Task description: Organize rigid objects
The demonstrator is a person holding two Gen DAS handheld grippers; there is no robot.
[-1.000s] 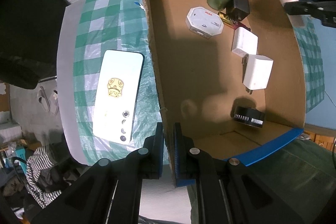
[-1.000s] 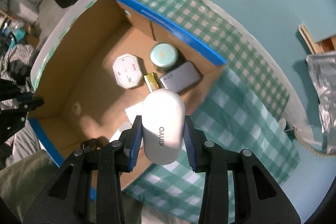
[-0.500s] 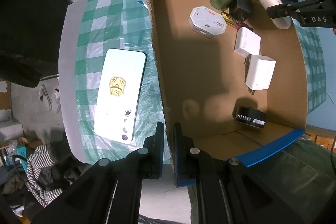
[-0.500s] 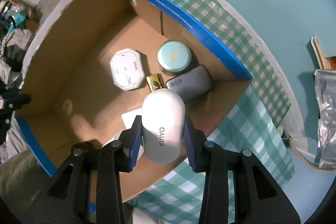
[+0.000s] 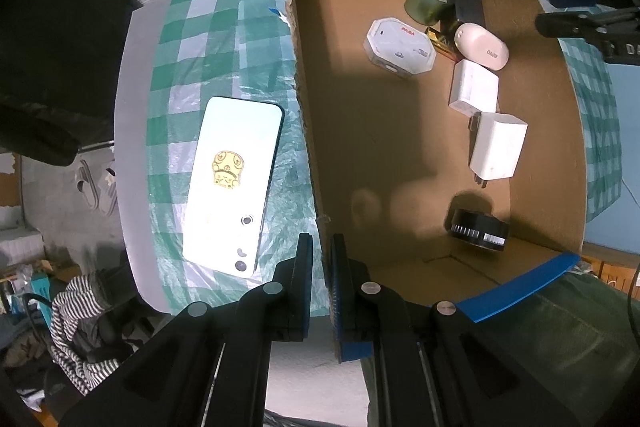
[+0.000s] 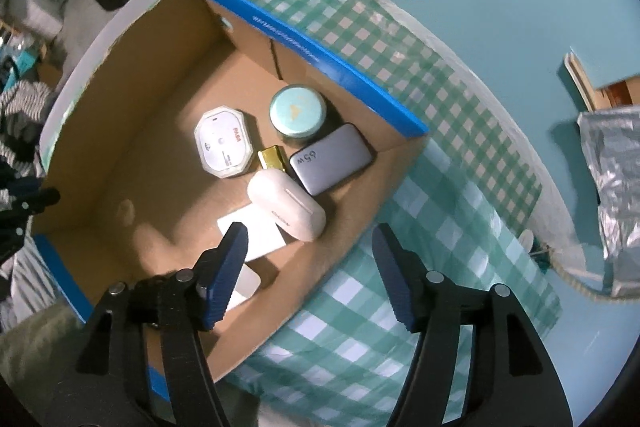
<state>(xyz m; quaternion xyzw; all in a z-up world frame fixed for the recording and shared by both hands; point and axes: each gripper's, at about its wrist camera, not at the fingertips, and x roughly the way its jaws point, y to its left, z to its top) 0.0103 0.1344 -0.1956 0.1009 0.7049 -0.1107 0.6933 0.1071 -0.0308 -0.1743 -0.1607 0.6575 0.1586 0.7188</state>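
Cardboard box holds the sorted gadgets, phone outside on the cloth

Cardboard box [image 5: 536, 131], blue-edged, sits on a green-checked cloth [image 5: 224, 43] over the counter. White oval case [image 6: 286, 205] lies on the box floor, touching the gold bar [image 6: 273, 157] at its far end and just beside the grey power bank [image 6: 330, 159]. Its near end rests against a white charger [image 6: 256, 237].

Right gripper [image 6: 310, 271] hangs above the box's near corner, jaws spread wide, nothing between them; the oval case lies beyond and below the blue pads [image 6: 226, 269].

Left gripper [image 5: 320, 279] grips the box's side wall near a corner, jaws closed tight on the cardboard edge, one pad inside the box and one outside.

Other contents: round teal-lidded tin [image 6: 297, 111] in the far corner against the wall, white octagonal device [image 6: 223, 143] near it, second white charger [image 5: 498, 153] with prongs showing, close behind the first. Black ridged disc [image 5: 478, 229] lies alone near the near wall, well apart from the cluster.

Outside the box: white phone [image 5: 234, 183], back up with a gold sticker, flat on the cloth just beside the wall held by the left gripper
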